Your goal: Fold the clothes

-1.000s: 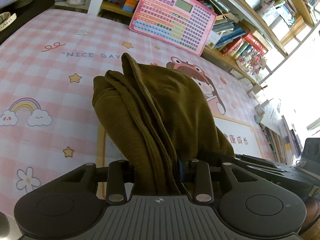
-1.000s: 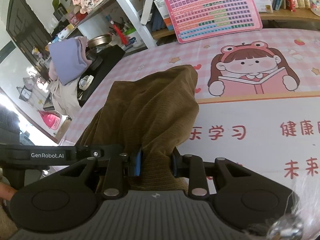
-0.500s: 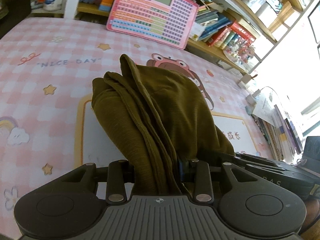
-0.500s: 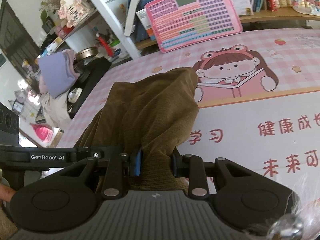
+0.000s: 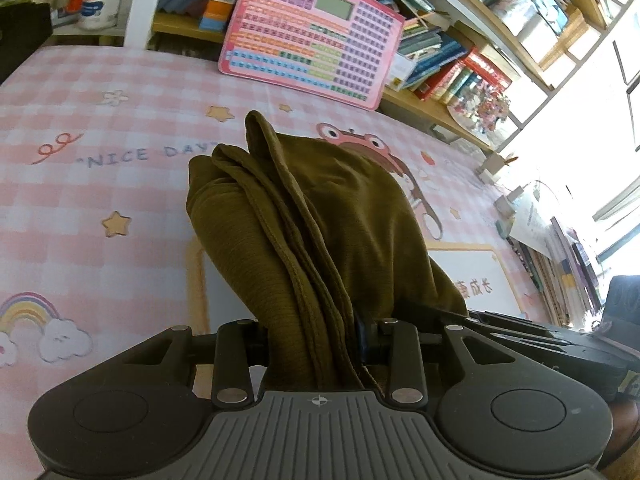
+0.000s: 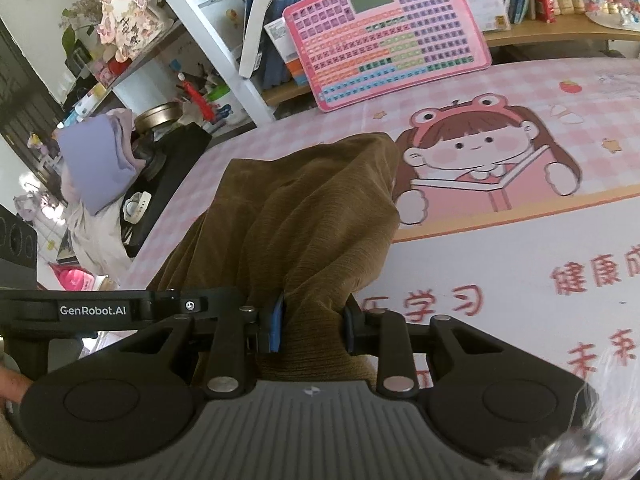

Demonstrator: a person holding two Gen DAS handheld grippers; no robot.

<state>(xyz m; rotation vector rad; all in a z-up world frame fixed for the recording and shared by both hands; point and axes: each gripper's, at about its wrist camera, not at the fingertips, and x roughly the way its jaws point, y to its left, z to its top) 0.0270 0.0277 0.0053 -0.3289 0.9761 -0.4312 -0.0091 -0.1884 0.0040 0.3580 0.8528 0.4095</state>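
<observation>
An olive-brown ribbed garment (image 5: 312,216) is bunched in folds and stretches away from both grippers over the pink cartoon mat (image 5: 100,184). My left gripper (image 5: 316,340) is shut on one bunched edge of it. My right gripper (image 6: 312,324) is shut on another part of the same garment (image 6: 312,216), its blue pads (image 6: 275,326) pressed into the cloth. The far end of the garment rests on the mat (image 6: 520,248). The right gripper's body (image 5: 540,344) shows at the left view's right edge.
A pink toy keyboard (image 5: 312,32) leans against a bookshelf (image 5: 460,68) at the mat's far edge; it also shows in the right wrist view (image 6: 388,32). A black stand with purple clothes (image 6: 96,160) is to the left. Books are stacked by the window (image 5: 560,256).
Both grippers keep their hold on the garment. The view of the mat and keyboard has shifted across the frames, so both grippers have moved together with the cloth; the garment's shape is nearly the same.
</observation>
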